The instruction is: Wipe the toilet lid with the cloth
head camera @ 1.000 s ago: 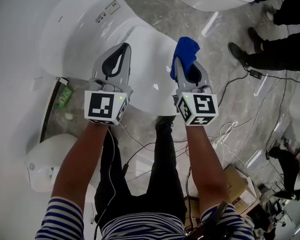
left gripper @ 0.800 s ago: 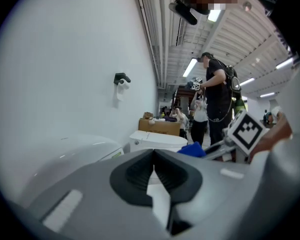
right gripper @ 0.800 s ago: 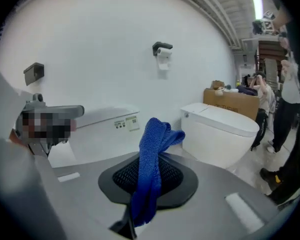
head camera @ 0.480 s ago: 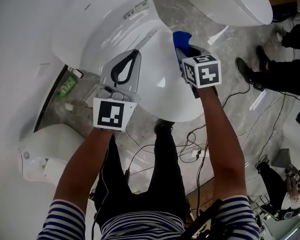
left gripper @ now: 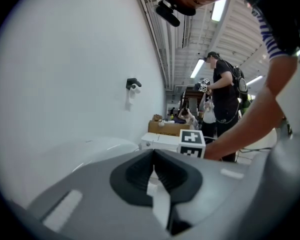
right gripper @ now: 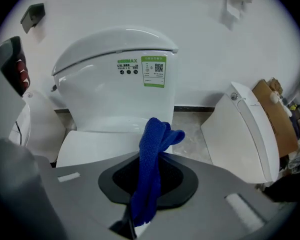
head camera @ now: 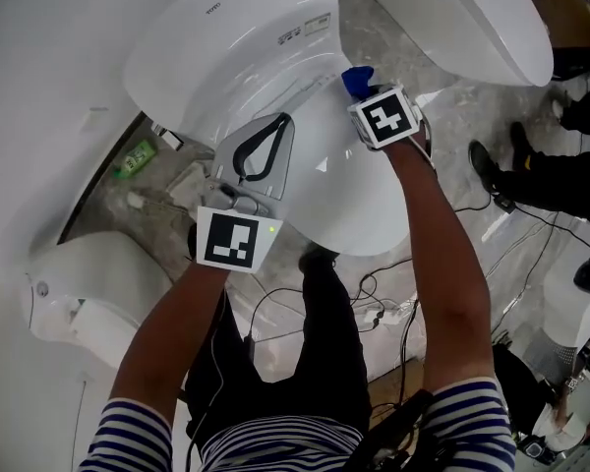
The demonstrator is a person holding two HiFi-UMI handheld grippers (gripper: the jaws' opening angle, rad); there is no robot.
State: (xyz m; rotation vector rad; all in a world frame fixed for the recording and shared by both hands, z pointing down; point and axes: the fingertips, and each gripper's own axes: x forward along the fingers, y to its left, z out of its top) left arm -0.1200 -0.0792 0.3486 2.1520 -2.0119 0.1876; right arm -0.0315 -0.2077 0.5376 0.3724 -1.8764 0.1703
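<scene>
Head view: the left gripper (head camera: 275, 126) lies over the white toilet lid (head camera: 344, 195); the right gripper (head camera: 364, 92) reaches toward the lid's far edge.

Left gripper view: jaws pressed together, nothing between them.

Right gripper view: jaws pinch a blue cloth (right gripper: 151, 169), which sticks out past the tips; the lid seems to lie just beyond.

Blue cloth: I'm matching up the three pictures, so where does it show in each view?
Head view: blue cloth at upper centre, poking out past the right gripper.
Left gripper view: not in it.
Right gripper view: blue cloth sits lower centre, clamped between the jaws.
Shared landmark: the toilet tank, in head and right gripper views.
</scene>
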